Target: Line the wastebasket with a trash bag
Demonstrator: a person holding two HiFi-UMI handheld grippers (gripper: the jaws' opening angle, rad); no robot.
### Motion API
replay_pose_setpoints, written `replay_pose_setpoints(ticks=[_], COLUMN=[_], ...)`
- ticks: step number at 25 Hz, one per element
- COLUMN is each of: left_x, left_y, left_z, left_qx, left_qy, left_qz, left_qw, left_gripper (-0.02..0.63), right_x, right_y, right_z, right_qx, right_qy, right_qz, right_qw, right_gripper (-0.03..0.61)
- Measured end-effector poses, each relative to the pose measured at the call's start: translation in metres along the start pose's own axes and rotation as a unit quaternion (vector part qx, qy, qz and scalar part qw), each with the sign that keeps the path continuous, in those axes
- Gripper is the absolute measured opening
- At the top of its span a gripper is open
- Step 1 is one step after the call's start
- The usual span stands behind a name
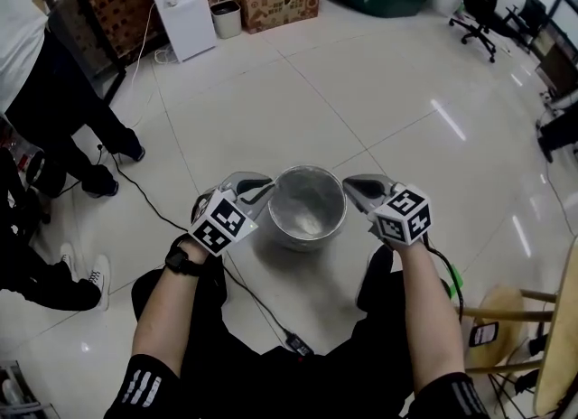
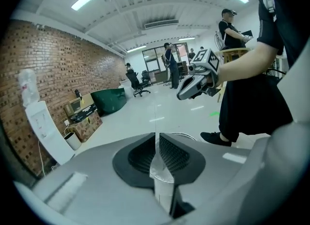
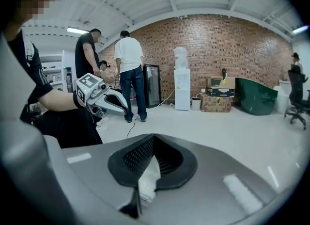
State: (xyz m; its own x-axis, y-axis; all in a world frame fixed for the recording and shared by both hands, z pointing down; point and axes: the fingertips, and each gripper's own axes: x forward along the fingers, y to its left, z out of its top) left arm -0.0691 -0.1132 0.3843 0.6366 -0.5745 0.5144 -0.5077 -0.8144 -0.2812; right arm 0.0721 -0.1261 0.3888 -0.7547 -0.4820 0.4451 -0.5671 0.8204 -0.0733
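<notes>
A shiny metal wastebasket (image 1: 307,228) stands on the white tiled floor between my knees. A thin, clear trash bag (image 1: 307,196) hangs over its mouth, stretched between both grippers. My left gripper (image 1: 262,190) is at the basket's left rim and shut on a pinch of the film (image 2: 160,168). On the opposite rim, my right gripper (image 1: 354,184) is shut on a bunched white fold of the bag (image 3: 147,180). Each gripper view shows the other gripper across from it: the right one (image 2: 186,92) and the left one (image 3: 118,104). The basket's rim (image 2: 186,135) peeks out beyond the left jaws.
A black cable (image 1: 257,300) runs across the floor under my legs. People stand at the left (image 1: 45,83). A wooden stool (image 1: 506,318) is at my right. A water dispenser (image 1: 181,2), small bin (image 1: 226,18), boxes (image 1: 275,2) and an office chair (image 1: 483,2) stand far off.
</notes>
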Motion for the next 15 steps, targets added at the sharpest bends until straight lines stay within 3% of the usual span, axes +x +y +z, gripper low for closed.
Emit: replay_pose_setpoints(ticks=[3,8,15], left_x=[-0.002,0.004,0.013], left_y=[0.001,0.013,0.016], left_z=[-0.004,-0.011,0.001], left_qx=[0.012,-0.005,0.013], left_qy=[0.003,0.008,-0.005], left_qz=[-0.003,-0.019,-0.045], left_qw=[0.9999,0.9998,0.9989], left_gripper=[0.026,0.035,0.063], right_x=[0.011,0.024,0.021], right_y=[0.014,0.018,0.0], right_z=[0.003,0.014,0.014], right_qx=[-0.024,-0.055,-0.052], right_qy=[0.008,0.009,0.006], right_qz=[0.014,0.021,0.019], right_qw=[1.0,0.998,0.998], right_gripper=[0.006,0.006,0.006])
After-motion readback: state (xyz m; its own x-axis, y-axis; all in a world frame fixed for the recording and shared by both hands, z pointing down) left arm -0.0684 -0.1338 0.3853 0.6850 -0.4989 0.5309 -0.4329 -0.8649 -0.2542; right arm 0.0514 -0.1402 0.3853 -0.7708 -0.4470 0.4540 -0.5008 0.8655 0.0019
